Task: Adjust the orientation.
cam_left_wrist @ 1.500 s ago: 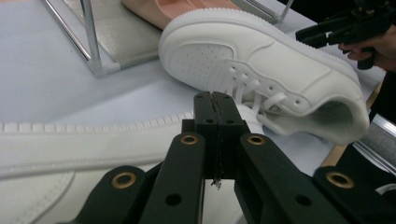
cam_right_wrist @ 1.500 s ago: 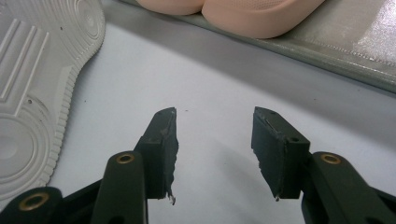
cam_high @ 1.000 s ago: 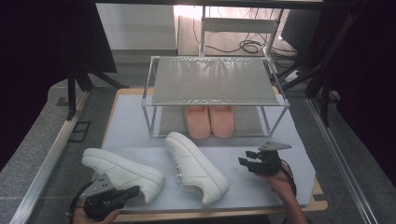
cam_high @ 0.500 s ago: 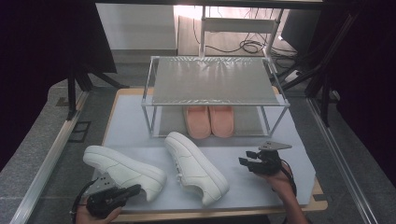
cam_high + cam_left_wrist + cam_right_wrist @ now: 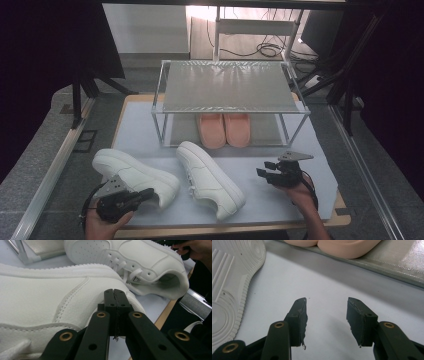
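Two white leather lace-up sneakers lower centre on the pale grey mat point(image 5: 150, 135), left sneaker point(image 5: 135, 175) beside right sneaker point(image 5: 210, 179), left gripper point(image 5: 145, 194) lower left, jaws pressed together, empty, tips at its heel, right gripper point(image 5: 263, 169) lower right, jaws parted, empty, two peach slippers point(image 5: 224, 129) under one metal rack point(image 5: 227, 87) at centre.

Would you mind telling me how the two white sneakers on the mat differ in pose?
The left sneaker lies nearer the left gripper, toe toward the right. The right sneaker lies mid-mat on its side, sole facing the right gripper, toe toward the rack. Both are white lace-ups on the mat.
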`<state>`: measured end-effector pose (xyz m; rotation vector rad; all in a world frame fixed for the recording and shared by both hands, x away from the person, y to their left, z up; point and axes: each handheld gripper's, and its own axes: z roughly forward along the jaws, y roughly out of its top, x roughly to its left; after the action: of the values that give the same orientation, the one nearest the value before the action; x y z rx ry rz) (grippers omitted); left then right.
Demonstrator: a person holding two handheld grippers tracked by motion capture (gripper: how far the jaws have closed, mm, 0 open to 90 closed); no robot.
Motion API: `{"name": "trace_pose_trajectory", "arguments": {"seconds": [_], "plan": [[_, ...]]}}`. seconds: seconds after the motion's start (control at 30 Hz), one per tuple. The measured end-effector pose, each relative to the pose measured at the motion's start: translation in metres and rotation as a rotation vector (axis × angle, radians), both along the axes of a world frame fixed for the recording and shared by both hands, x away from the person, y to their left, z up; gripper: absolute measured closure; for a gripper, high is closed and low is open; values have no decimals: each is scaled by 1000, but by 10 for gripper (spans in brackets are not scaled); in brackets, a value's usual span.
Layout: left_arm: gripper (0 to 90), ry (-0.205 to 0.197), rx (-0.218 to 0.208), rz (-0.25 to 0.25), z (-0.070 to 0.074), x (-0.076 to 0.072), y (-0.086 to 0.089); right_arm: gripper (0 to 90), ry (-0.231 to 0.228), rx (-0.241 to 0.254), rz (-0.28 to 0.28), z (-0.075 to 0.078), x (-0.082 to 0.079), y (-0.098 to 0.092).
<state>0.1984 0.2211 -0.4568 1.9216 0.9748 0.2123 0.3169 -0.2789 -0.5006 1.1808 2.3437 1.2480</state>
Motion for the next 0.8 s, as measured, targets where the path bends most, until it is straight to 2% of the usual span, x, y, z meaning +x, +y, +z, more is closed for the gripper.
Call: {"name": "trace_pose_trajectory", "arguments": {"seconds": [0.13, 0.23, 0.27, 0.3, 0.33, 0.37, 0.43, 0.53, 0.67, 0.8], "plan": [[900, -4, 29, 23, 1, 13, -2, 510, -3, 3, -4, 1, 0, -2], [900, 21, 43, 52, -3, 31, -1, 510, -1, 2, -7, 0, 0, -3], [900, 20, -8, 48, -4, 39, 2, 510, -1, 2, -7, 0, 0, -3], [900, 45, -11, 51, -3, 43, 2, 510, 0, 2, -7, 0, 0, -3], [900, 37, 64, 75, -3, 47, -1, 510, 0, 2, -7, 0, 0, -3], [900, 49, 92, 76, -4, 53, -3, 510, 0, 2, -9, 0, 0, -4], [900, 69, 79, 66, -8, 58, -5, 510, 0, 2, -11, 0, 0, -5], [900, 59, 49, 67, -6, 58, -2, 510, 4, 1, -15, -1, 0, -6], [900, 29, 45, 71, 0, 55, -3, 511, 4, 0, -18, -1, 1, -7], [900, 17, 41, 70, 5, 55, -8, 511, 4, -2, -17, -2, 1, -7]]}}
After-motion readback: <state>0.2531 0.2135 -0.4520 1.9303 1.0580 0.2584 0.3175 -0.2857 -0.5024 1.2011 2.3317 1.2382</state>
